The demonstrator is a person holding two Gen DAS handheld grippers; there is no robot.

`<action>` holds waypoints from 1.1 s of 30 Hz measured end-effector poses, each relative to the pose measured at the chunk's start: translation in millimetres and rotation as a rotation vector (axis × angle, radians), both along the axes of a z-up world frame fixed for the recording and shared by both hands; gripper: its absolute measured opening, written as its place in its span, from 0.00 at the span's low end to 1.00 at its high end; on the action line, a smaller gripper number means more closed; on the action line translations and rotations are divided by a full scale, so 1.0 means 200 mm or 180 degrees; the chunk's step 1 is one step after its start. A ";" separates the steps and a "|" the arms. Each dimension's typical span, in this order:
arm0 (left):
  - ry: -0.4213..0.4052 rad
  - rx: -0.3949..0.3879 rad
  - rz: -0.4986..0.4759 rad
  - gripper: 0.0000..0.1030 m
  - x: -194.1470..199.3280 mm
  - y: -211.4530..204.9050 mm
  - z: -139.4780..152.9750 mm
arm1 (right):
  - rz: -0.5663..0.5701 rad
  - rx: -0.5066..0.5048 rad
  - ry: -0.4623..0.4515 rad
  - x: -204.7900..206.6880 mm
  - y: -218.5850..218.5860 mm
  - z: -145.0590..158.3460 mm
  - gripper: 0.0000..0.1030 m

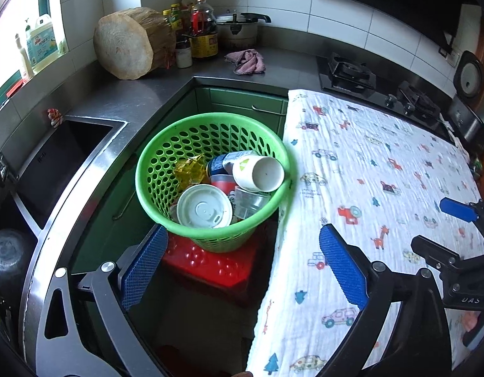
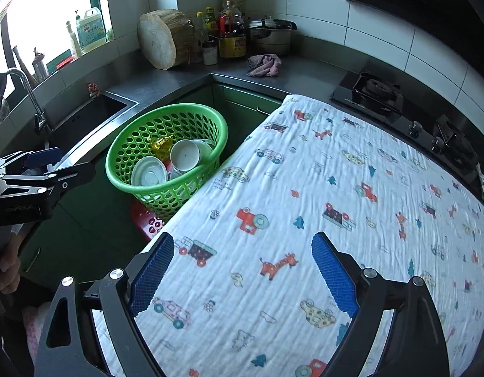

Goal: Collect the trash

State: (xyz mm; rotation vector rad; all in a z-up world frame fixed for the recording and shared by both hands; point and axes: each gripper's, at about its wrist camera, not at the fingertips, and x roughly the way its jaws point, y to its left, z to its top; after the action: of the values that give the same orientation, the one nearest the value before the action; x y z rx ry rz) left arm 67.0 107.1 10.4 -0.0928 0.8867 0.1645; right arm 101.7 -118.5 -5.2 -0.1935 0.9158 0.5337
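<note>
Both my left gripper [image 1: 242, 264] and right gripper [image 2: 242, 270] gape empty; printed cloth [image 2: 304, 188] bare, trash sits in green basket [image 1: 154, 169] at ten o'clock — collection looks finished.

The table [image 2: 304, 188] is covered by a white cloth [image 2: 352, 220] printed with small cars, trucks, giraffes and trees; the cloth hangs over the left edge. Nothing else lies on it.

Left of the table, lower down, a red stool [image 1: 210, 267] carries a green perforated basket [image 1: 166, 144], which stands upright just beside the table edge.

The grey counter [image 1: 141, 91] runs along the far and left walls. On it, at the far corner: a round wooden block [image 1: 126, 47] leaning on its side, several bottles [image 1: 204, 28], a metal pot [image 1: 239, 30] and a crumpled pink rag [image 1: 246, 61]. A gas stove [image 1: 348, 72] sits far right.
</note>
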 end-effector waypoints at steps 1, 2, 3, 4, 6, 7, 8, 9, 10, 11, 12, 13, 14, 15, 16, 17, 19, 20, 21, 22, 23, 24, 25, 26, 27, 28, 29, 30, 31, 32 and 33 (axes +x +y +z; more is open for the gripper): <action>-0.0012 0.0025 -0.0024 0.94 -0.01 -0.03 0.00 | -0.0033 0.0000 -0.0011 -0.01 -0.04 0.00 0.87; -0.0026 0.0049 -0.0048 0.94 -0.03 -0.06 0.01 | -0.0073 -0.0010 -0.0032 -0.03 -0.07 0.00 0.87; -0.0045 0.0070 -0.0072 0.94 -0.04 -0.09 0.02 | -0.0108 -0.0022 -0.0054 -0.05 -0.11 0.00 0.87; -0.0058 0.0083 -0.0094 0.94 -0.05 -0.12 0.02 | -0.0149 -0.0031 -0.0071 -0.07 -0.14 0.00 0.87; -0.0072 0.0084 -0.0128 0.94 -0.07 -0.17 0.03 | -0.0252 -0.0032 -0.0073 -0.09 -0.21 0.00 0.87; -0.0083 0.0077 -0.0146 0.94 -0.08 -0.20 0.03 | -0.0290 -0.0015 -0.0063 -0.10 -0.24 0.00 0.89; -0.0061 0.0072 -0.0163 0.94 -0.09 -0.22 0.03 | -0.0326 0.0002 -0.0057 -0.12 -0.27 0.00 0.89; -0.0024 0.0067 -0.0188 0.94 -0.09 -0.25 0.03 | -0.0363 0.0014 -0.0057 -0.13 -0.30 0.00 0.89; -0.0025 0.0049 -0.0216 0.94 -0.10 -0.27 0.03 | -0.0396 0.0022 -0.0058 -0.15 -0.33 0.00 0.89; -0.0042 0.0035 -0.0233 0.94 -0.11 -0.30 0.03 | -0.0425 0.0032 -0.0061 -0.17 -0.35 0.00 0.89; -0.0064 0.0029 -0.0248 0.94 -0.12 -0.32 0.04 | -0.0460 0.0038 -0.0073 -0.19 -0.38 0.01 0.89; -0.0079 0.0026 -0.0261 0.94 -0.13 -0.34 0.04 | -0.0501 0.0041 -0.0080 -0.20 -0.41 0.01 0.90; -0.0092 0.0021 -0.0275 0.94 -0.14 -0.36 0.04 | -0.0535 0.0053 -0.0085 -0.21 -0.43 0.02 0.90; -0.0111 0.0030 -0.0289 0.94 -0.16 -0.39 0.04 | -0.0563 0.0070 -0.0088 -0.23 -0.45 0.02 0.90; -0.0128 0.0058 -0.0297 0.94 -0.17 -0.41 0.04 | -0.0593 0.0085 -0.0095 -0.24 -0.47 0.03 0.90; -0.0141 0.0092 -0.0303 0.94 -0.18 -0.43 0.04 | -0.0613 0.0099 -0.0103 -0.26 -0.49 0.04 0.90; -0.0179 0.0158 -0.0319 0.94 -0.20 -0.47 0.05 | -0.0648 0.0113 -0.0111 -0.29 -0.52 0.05 0.90; -0.0197 0.0182 -0.0316 0.94 -0.22 -0.49 0.05 | -0.0653 0.0119 -0.0112 -0.30 -0.53 0.05 0.90; -0.0222 0.0199 -0.0313 0.94 -0.23 -0.50 0.06 | -0.0659 0.0125 -0.0122 -0.32 -0.54 0.06 0.90; -0.0243 0.0206 -0.0302 0.94 -0.24 -0.51 0.07 | -0.0667 0.0128 -0.0128 -0.33 -0.55 0.06 0.90; -0.0260 0.0206 -0.0282 0.94 -0.26 -0.51 0.07 | -0.0667 0.0141 -0.0133 -0.34 -0.56 0.07 0.90; -0.0274 0.0195 -0.0265 0.94 -0.28 -0.51 0.08 | -0.0664 0.0158 -0.0135 -0.35 -0.56 0.07 0.90; -0.0278 0.0182 -0.0253 0.94 -0.29 -0.51 0.08 | -0.0657 0.0176 -0.0133 -0.36 -0.56 0.08 0.90; -0.0283 0.0181 -0.0230 0.94 -0.30 -0.51 0.09 | -0.0640 0.0192 -0.0136 -0.37 -0.56 0.08 0.90; -0.0292 0.0184 -0.0207 0.94 -0.32 -0.51 0.09 | -0.0625 0.0195 -0.0140 -0.38 -0.56 0.08 0.90; -0.0297 0.0183 -0.0186 0.94 -0.34 -0.51 0.09 | -0.0604 0.0188 -0.0144 -0.38 -0.55 0.09 0.90; -0.0301 0.0174 -0.0168 0.94 -0.36 -0.51 0.09 | -0.0578 0.0180 -0.0154 -0.39 -0.54 0.09 0.90; -0.0301 0.0158 -0.0149 0.94 -0.37 -0.51 0.09 | -0.0560 0.0174 -0.0162 -0.40 -0.54 0.09 0.90; -0.0296 0.0139 -0.0130 0.94 -0.39 -0.51 0.08 | -0.0540 0.0175 -0.0164 -0.40 -0.54 0.10 0.90; -0.0290 0.0125 -0.0110 0.94 -0.41 -0.51 0.08 | -0.0518 0.0180 -0.0169 -0.41 -0.53 0.10 0.90; -0.0284 0.0121 -0.0086 0.94 -0.42 -0.51 0.08 | -0.0503 0.0181 -0.0174 -0.41 -0.53 0.10 0.90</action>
State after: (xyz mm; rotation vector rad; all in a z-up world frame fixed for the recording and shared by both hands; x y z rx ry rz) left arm -17.6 4.7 25.5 -0.0522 0.7950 0.1510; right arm 19.4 -224.9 14.7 -0.0828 0.8537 0.4055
